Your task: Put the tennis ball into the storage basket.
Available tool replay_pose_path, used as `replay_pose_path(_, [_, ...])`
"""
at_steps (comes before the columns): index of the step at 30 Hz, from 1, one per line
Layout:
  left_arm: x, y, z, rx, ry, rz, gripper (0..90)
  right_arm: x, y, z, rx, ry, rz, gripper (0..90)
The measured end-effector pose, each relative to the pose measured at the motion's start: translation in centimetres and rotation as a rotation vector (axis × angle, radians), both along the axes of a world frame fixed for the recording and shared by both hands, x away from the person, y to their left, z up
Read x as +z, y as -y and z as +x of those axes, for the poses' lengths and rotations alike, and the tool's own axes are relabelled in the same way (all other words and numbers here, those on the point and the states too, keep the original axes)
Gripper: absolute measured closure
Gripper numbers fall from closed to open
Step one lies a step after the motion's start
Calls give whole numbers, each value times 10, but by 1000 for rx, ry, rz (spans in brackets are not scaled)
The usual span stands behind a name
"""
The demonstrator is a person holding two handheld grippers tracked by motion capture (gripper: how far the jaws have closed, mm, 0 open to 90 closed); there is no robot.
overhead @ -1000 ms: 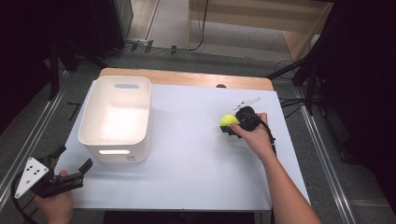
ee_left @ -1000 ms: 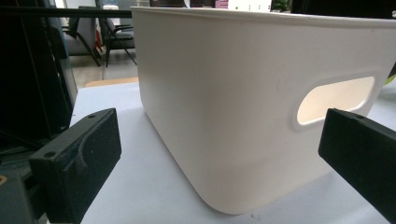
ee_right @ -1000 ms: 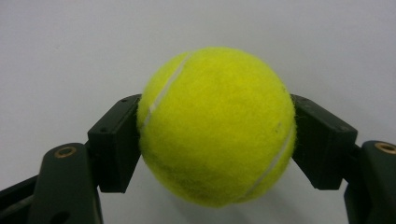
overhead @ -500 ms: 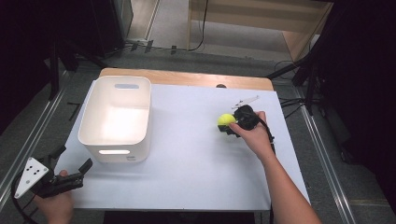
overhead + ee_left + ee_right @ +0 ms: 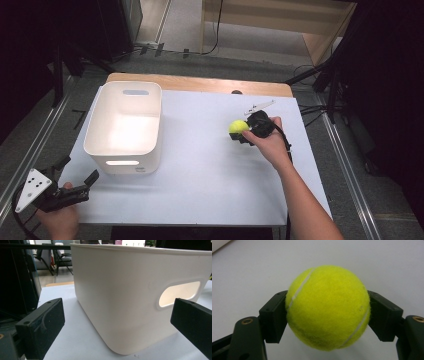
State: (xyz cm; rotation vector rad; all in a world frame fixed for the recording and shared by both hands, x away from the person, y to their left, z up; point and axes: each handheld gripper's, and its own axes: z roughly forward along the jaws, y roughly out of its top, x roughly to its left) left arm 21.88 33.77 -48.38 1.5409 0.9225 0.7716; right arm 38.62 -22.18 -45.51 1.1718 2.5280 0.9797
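A yellow-green tennis ball (image 5: 238, 126) (image 5: 327, 307) sits between the black jaws of my right gripper (image 5: 242, 131) (image 5: 327, 315), which is shut on it over the right half of the white table (image 5: 210, 170); both pads press its sides. A white plastic bin (image 5: 125, 125) (image 5: 140, 290) with handle slots stands on the table's left half. My left gripper (image 5: 80, 175) (image 5: 117, 327) is held at the front left corner, open, its jaws wide apart and pointing at the bin's near wall, with nothing between them.
A small white bracket-like part (image 5: 260, 106) lies on the table just behind the right hand. The wooden back edge (image 5: 200, 84) borders the table. Metal rails (image 5: 345, 165) run along both sides, with dark floor and cables beyond.
The right gripper with the ball has shifted slightly toward the left and back. The left gripper has stayed where it was.
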Motion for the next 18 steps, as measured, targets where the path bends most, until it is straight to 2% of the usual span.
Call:
replay_pose_path(11, [0,0,0,-1,0,0,0,7,-12,-2,29,16,10,241])
replay_pose_path(18, [0,0,0,-3,1,-2,0,10,-18,-2,43,6,25,241])
